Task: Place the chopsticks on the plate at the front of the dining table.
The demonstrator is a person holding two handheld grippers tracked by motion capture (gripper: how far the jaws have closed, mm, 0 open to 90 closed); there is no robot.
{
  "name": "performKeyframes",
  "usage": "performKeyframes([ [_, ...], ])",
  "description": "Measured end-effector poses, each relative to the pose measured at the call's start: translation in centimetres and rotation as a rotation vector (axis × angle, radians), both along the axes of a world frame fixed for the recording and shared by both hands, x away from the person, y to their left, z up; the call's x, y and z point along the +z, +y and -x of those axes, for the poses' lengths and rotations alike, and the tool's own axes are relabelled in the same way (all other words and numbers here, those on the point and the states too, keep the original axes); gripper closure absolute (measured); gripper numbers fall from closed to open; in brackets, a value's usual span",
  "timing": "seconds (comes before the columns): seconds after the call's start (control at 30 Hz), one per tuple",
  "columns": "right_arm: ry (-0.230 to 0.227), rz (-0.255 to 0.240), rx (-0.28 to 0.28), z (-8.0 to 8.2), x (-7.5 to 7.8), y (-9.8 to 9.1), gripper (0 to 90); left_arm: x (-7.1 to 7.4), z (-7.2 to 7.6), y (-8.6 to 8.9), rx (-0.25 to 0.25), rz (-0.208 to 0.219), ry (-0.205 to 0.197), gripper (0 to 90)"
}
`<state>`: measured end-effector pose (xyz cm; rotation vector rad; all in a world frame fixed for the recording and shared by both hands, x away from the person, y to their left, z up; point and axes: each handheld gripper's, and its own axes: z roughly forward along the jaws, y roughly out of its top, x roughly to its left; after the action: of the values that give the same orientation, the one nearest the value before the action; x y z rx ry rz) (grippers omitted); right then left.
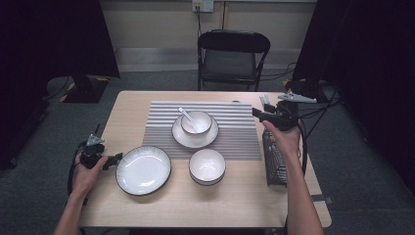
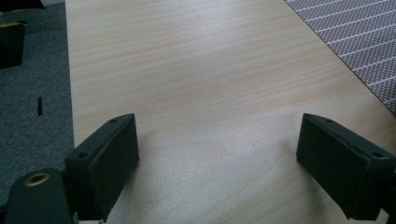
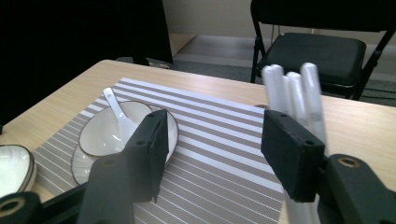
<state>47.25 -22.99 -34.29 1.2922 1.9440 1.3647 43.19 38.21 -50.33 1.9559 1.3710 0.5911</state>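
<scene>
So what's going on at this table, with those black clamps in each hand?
A person is working over a set table with a clamp-like gripper in each hand. The right gripper is lifted beside the striped mat, and white chopsticks stand by its jaw; whether it grips them I cannot tell. The left gripper rests open at the table's left edge, near the empty plate. A spoon lies in the bowl on the mat.

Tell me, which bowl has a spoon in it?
The bowl sitting on the small plate on the striped mat holds the white spoon. The other bowl, nearer the person on the bare wood, has none.
</scene>
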Motion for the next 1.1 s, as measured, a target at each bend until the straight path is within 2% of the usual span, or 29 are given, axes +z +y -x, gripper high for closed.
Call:
performKeyframes([
  [0.13, 0.026, 0.011, -0.012, -0.6, -0.5, -0.6, 41.4, 0.0, 0.0, 0.0, 0.001, 0.001, -0.001, 12.3],
  [0.33, 0.036, 0.008, -0.014, -1.1, -0.8, -1.0, 41.6, 0.0, 0.0, 0.0, 0.0, -0.002, 0.0, 12.3],
  [0.6, 0.056, 0.002, -0.01, -1.7, -0.7, -1.1, 41.7, 0.0, 0.0, 0.0, 0.002, 0.003, -0.002, 12.3],
  [0.77, 0.075, 0.007, -0.023, -1.9, -0.8, -1.0, 45.5, 0.0, 0.0, 0.0, 0.001, 0.001, -0.001, 12.3],
  [1.1, 0.071, 0.024, -0.026, -1.7, -0.9, -0.7, 55.6, 0.0, 0.0, 0.0, 0.0, -0.001, 0.0, 12.3],
])
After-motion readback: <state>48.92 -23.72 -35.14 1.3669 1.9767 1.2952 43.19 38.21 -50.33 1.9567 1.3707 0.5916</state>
